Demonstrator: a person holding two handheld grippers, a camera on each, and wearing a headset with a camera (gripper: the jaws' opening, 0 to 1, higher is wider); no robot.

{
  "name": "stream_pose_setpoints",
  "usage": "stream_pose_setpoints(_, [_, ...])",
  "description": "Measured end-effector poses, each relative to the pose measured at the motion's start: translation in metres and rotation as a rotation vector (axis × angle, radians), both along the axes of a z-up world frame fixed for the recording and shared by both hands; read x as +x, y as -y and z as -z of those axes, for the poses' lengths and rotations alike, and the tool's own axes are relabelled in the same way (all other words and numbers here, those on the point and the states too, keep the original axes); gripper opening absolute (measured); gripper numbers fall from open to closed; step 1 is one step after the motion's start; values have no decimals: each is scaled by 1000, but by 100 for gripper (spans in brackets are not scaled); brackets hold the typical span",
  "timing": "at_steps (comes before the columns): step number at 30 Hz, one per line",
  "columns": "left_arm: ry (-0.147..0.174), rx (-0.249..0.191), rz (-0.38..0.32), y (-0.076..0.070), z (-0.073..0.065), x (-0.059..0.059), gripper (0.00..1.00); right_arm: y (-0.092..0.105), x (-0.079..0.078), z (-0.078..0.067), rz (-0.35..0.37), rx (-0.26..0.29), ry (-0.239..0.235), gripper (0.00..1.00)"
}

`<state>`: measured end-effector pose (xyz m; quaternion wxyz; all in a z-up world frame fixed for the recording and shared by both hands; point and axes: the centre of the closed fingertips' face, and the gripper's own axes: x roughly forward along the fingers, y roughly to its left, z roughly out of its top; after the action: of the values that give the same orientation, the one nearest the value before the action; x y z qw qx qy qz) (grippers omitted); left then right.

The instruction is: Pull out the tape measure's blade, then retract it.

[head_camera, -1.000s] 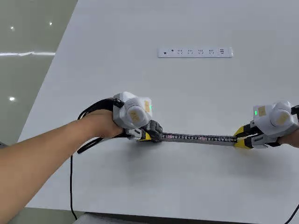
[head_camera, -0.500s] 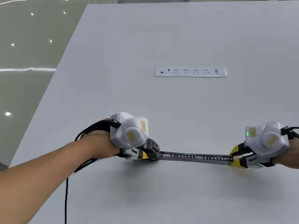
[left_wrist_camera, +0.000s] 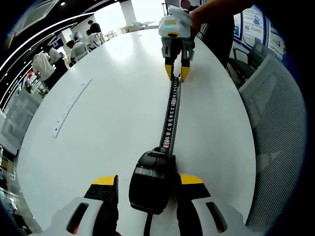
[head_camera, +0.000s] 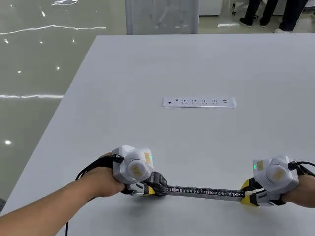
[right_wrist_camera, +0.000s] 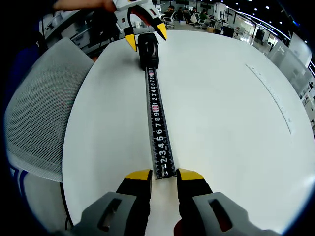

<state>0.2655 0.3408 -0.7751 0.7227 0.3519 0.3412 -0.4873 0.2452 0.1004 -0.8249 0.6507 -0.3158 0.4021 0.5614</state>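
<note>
White table [head_camera: 147,73] carries one power strip [head_camera: 199,102], well beyond work. One mesh chair [right_wrist_camera: 39,113] beside table edge. People [left_wrist_camera: 44,64] stand far off.

Blade [right_wrist_camera: 157,123] print: black numerals 1 to 9 readable, red figure next.

One tape measure [head_camera: 157,183] near table's front edge, case pinched between left gripper [left_wrist_camera: 147,180] jaws. Right gripper [right_wrist_camera: 164,175] jaws pressed on blade tip. Blade stretched flat between both grippers.

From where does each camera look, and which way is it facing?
Head view: from the headset, down onto the table; an arm, left gripper, right gripper.
Left gripper view: along the blade toward the right gripper; own jaws flank the case.
Right gripper view: opposite way; own jaws at the blade's end.
Shared: blade, case.
</note>
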Motion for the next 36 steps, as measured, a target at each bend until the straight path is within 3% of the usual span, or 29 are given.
stream_pose_setpoints(8, [2, -17, -57, 0, -6, -3, 49, -1, -1, 0, 49, 5, 1, 21])
stream_pose_setpoints(14, [7, -48, -138, -7, -13, -4, 53, -1, -1, 0, 104, 12, 7, 28])
stream_pose_setpoints(24, [13, -103, -277, -13, -20, -12, 59, -2, -2, -11, 268, 81, -11, 39])
stream_pose_setpoints(29, [7, -138, -341, -13, -25, -17, 63, 1, -9, -15, 297, 91, -9, 43])
stream_pose_setpoints(30, [-7, -155, -361, -12, -25, -19, 64, 2, -10, -16, 315, 98, -7, 43])
stream_pose_setpoints(36, [-6, -157, -409, -14, -27, -29, 71, 4, -19, -22, 386, 134, -13, 50])
